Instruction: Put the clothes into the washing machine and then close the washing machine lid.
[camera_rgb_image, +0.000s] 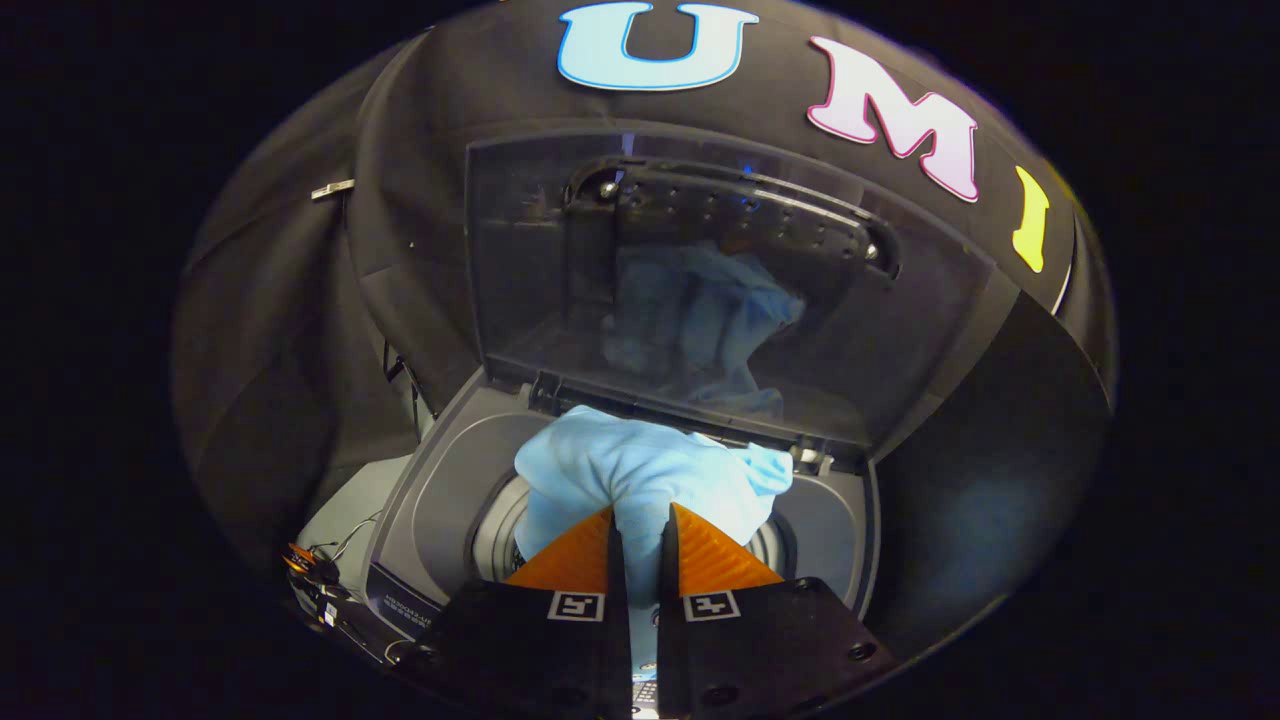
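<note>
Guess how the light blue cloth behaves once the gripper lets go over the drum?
Likely floppy: the light blue cloth bunches and drapes around the gripper, which is shut on it. It probably drops limply into the drum, though a fold near the lid hinge may snag.

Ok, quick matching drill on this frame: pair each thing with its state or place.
Things:
1. light blue cloth
2. washing machine lid
3. gripper
4. drum opening

States:
A. raised open, upright behind the tub
B. shut on the fabric
C. pinched between the fingers, hanging above the drum
D. below the cloth, uncovered

Pairs: 1-C, 2-A, 3-B, 4-D
</note>
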